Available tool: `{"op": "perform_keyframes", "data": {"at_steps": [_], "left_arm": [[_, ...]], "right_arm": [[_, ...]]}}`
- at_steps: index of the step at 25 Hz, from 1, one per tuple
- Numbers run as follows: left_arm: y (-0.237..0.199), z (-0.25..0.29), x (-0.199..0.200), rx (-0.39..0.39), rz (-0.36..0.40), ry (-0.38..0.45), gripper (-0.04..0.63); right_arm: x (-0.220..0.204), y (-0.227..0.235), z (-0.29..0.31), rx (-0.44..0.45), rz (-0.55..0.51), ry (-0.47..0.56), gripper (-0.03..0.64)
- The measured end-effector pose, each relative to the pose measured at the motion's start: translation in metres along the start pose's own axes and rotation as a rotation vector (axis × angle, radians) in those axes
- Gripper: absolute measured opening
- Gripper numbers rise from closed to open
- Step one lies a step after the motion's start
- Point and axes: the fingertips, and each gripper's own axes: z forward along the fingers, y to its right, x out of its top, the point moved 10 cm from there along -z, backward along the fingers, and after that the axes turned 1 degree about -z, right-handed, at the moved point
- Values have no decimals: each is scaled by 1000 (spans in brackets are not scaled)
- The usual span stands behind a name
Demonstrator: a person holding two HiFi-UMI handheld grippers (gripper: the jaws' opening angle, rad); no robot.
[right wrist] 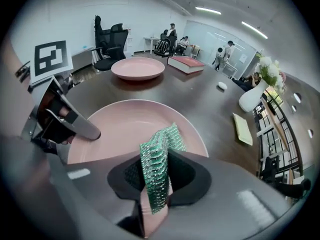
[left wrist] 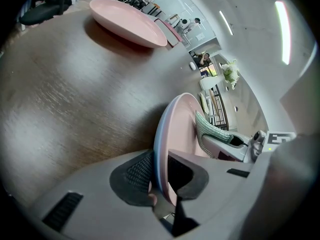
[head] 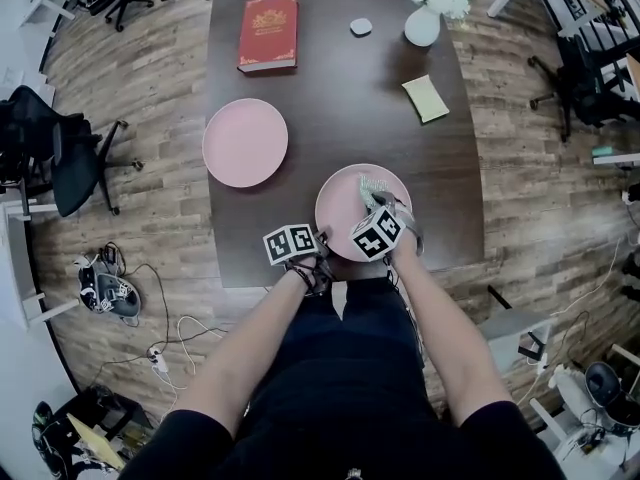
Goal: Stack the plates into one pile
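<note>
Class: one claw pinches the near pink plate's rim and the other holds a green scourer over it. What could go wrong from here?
The left claw grips the near plate by its rim alone, close to the table edge; lifted so, it may slip or tip.
The right claw is shut on the green scourer, so it cannot steady the plate; dropped, the scourer could get trapped in the pile.

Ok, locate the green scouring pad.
Head view, lower centre: the pad sits clamped in the right gripper over the near pink plate, whose rim the left gripper grips.
</note>
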Motion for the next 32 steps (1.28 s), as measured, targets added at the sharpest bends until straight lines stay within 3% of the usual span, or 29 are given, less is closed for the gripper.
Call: {"op": "perform_keyframes", "data": {"at_steps": [6, 11, 32], "left_arm": [[0, 1, -2, -2, -1, -14, 46], [1, 0, -2, 0, 18, -26, 46], [4, 0, -8, -1, -16, 3, 46]], "right_arm": [[3, 7, 17, 83, 56, -12, 84], [10, 13, 20, 139, 34, -29, 84], [30, 2, 31, 241, -435, 45, 84]]}}
